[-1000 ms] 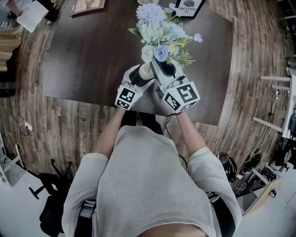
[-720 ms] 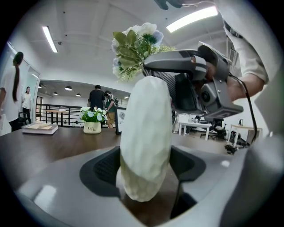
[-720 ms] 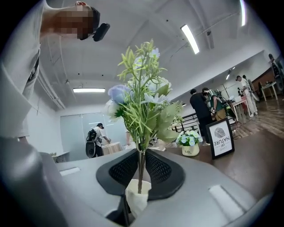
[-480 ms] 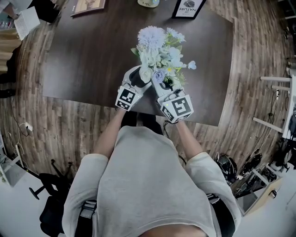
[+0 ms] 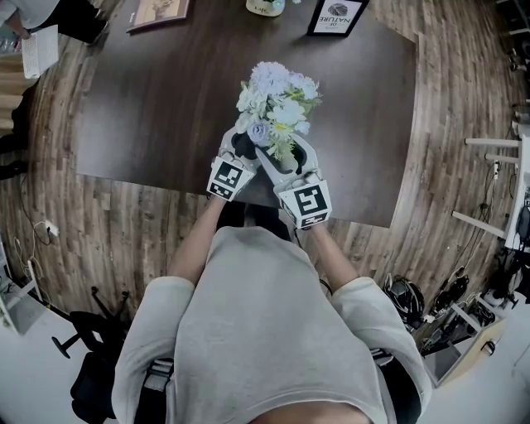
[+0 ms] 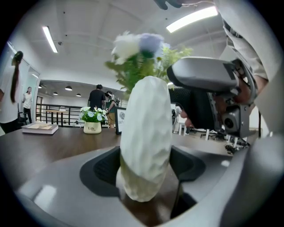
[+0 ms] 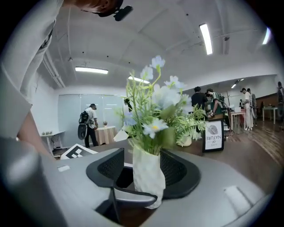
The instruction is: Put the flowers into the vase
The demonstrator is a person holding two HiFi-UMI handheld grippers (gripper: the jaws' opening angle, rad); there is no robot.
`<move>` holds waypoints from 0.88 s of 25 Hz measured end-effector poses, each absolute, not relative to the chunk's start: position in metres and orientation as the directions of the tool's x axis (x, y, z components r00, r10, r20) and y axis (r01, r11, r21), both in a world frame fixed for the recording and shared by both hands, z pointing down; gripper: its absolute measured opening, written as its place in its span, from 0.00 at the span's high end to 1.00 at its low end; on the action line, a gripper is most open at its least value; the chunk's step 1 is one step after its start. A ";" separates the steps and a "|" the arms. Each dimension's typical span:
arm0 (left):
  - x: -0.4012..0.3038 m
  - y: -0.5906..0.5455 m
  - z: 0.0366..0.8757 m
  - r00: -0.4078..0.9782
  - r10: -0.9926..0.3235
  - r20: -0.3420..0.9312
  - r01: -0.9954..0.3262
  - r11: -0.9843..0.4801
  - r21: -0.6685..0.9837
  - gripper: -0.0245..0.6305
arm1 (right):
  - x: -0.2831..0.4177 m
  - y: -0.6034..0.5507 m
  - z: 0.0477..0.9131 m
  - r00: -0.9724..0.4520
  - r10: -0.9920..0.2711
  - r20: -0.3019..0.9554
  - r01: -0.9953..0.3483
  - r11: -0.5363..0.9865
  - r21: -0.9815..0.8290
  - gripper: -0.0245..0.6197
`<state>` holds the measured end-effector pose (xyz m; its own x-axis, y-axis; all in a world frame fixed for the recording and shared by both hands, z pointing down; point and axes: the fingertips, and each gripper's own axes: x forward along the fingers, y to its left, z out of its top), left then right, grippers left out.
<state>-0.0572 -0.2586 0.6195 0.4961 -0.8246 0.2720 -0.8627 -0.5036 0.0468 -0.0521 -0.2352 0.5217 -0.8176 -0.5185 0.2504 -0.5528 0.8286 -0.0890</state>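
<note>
a wide room under a white ceiling with strip lights (image 7: 205, 39); people (image 6: 96, 96) stand far back (too distant to say more). a wood-plank floor (image 5: 464, 99) runs round a dark brown counter (image 5: 149, 99). the person's grey shirt (image 5: 257, 331) fills the bottom of the head view, both arms reaching to the counter's near edge.

there the left tool (image 5: 236, 141) has its jaws drawn in on the white, dimpled vase (image 6: 145, 137), a pad pressed to each side of its body. the vase stands upright, long axis vertical, mouth up; whether its base rests on the counter i cannot tell. the right tool (image 5: 286, 157) comes in beside it from the right, its jaws partly closed low on the flowers (image 5: 273, 103), just where the stems enter the vase's mouth. the flowers sit in the vase with stems down and their white, pale blue and lilac heads up, facing the head camera.

along the counter's far edge are a framed sign (image 5: 334, 15), a small pot (image 6: 92, 120) of blooms and a book (image 6: 40, 128), all well apart from the vase.
</note>
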 end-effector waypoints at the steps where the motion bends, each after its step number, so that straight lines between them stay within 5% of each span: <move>1: -0.057 -0.259 0.619 0.495 -0.825 0.271 -0.864 -0.502 0.048 0.44 | -0.050 -0.235 0.525 -0.809 -0.528 0.257 -0.565 0.820 -0.092 0.56; 22: -0.061 -0.259 0.621 0.493 -0.827 0.271 -0.864 -0.503 0.035 0.43 | -0.041 -0.239 0.575 -0.768 -0.521 0.372 -0.605 0.781 -0.156 0.54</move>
